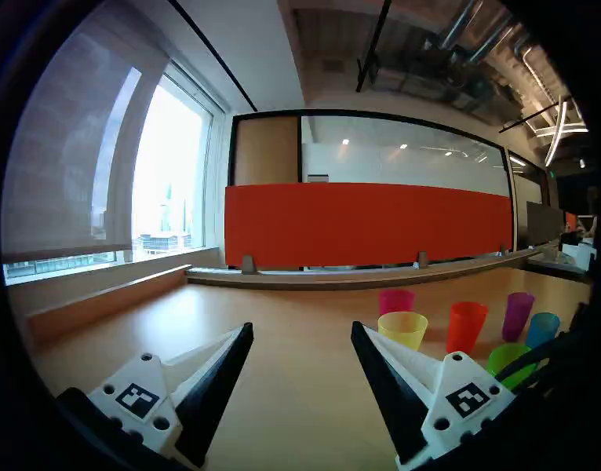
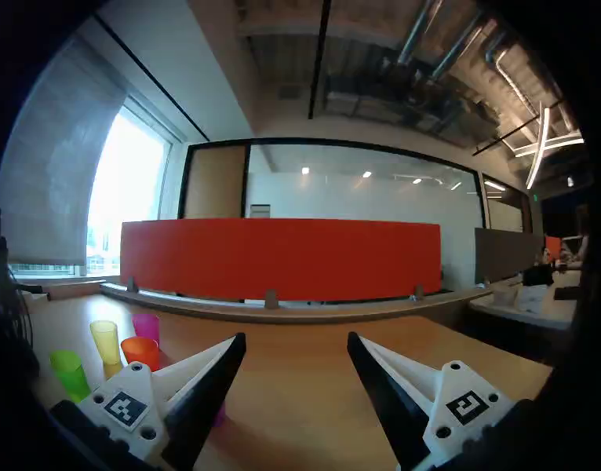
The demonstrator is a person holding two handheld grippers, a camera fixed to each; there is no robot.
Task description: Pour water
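Several plastic cups stand on the wooden table. In the left gripper view they sit to the right: a yellow cup, a pink cup, an orange cup, a purple cup, a blue cup and a green cup. My left gripper is open, with nothing between its fingers, left of the cups. In the right gripper view the cups are at the lower left: yellow cup, pink cup, orange cup, green cup. My right gripper is open and holds nothing.
A red partition runs along the table's far edge, with a glass wall behind it. A bright window with a ledge is at the left. Another desk with things on it stands at the far right.
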